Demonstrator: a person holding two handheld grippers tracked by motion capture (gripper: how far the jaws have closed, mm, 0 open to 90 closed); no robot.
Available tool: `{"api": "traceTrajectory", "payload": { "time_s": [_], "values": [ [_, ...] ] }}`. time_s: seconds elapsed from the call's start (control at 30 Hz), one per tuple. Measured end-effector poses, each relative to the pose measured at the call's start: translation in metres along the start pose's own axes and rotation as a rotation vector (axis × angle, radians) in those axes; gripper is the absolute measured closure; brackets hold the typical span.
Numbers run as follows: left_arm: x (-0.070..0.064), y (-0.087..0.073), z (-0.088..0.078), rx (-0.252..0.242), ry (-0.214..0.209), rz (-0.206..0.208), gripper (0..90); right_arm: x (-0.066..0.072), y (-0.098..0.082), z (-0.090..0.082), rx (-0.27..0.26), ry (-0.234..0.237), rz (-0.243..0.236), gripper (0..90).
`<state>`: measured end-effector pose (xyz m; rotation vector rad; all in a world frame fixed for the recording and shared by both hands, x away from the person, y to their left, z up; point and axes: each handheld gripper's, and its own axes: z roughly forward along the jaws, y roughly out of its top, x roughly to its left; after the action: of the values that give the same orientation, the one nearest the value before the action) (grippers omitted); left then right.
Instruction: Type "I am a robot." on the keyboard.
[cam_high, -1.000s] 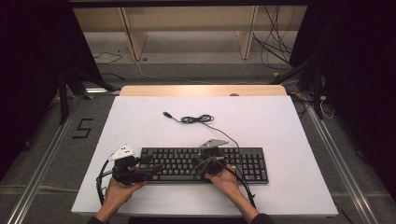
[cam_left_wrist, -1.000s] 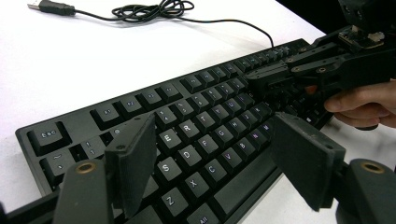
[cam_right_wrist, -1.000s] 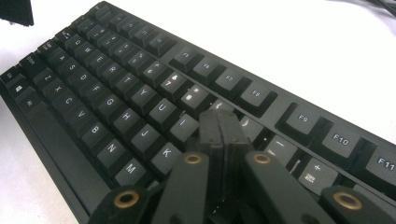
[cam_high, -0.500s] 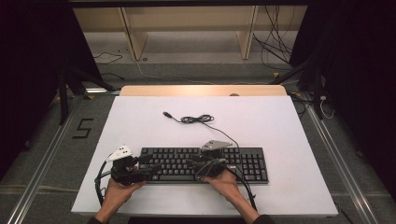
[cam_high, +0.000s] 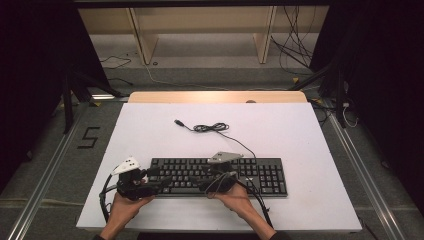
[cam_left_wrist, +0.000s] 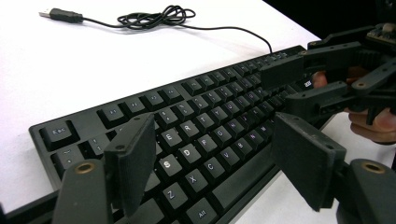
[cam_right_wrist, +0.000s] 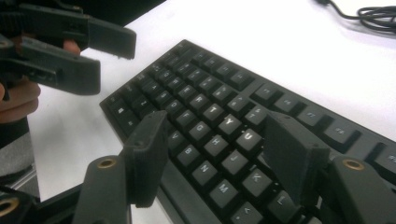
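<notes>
High view: the keyboard (cam_high: 218, 176) lies near the table's (cam_high: 300, 135) near edge. Both grippers hover over its keys, the left gripper (cam_left_wrist: 212, 156) wide open, the right gripper (cam_right_wrist: 212, 156) just opened, gripping nothing. Typing seems underway; its cable (cam_high: 210, 128) lies unplugged.

left gripper (cam_high: 159, 181): black jaws showing brass rivets, white plate topping | right gripper (cam_high: 216, 176): black, grey three-cornered plate, black cable trailing near

Bright light falls from above on the white counter (cam_high: 300, 145), washing it nearly featureless, while the surroundings stay dark. The tool views are soft and grainy; the near black jaws blur, with shadows faint.
</notes>
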<state>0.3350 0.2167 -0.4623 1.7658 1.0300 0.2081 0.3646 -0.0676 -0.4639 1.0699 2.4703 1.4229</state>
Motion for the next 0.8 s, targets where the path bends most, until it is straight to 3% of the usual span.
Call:
{"api": "traceTrajectory", "payload": {
  "time_s": [0.37, 0.57, 0.8],
  "values": [
    [0.000, 0.000, 0.000, -0.001, 0.000, -0.001, 30.6, 0.008, 0.001, 0.013, 0.023, -0.006, -0.036, 80.1],
    [0.000, -0.001, 0.000, 0.002, 0.000, 0.003, 30.6, 0.012, 0.001, 0.021, 0.053, -0.001, -0.050, 88.6],
    [0.000, 0.000, 0.000, -0.001, -0.002, 0.007, 30.4, 0.013, -0.001, 0.028, 0.077, -0.003, -0.052, 90.0]
  ]
}}
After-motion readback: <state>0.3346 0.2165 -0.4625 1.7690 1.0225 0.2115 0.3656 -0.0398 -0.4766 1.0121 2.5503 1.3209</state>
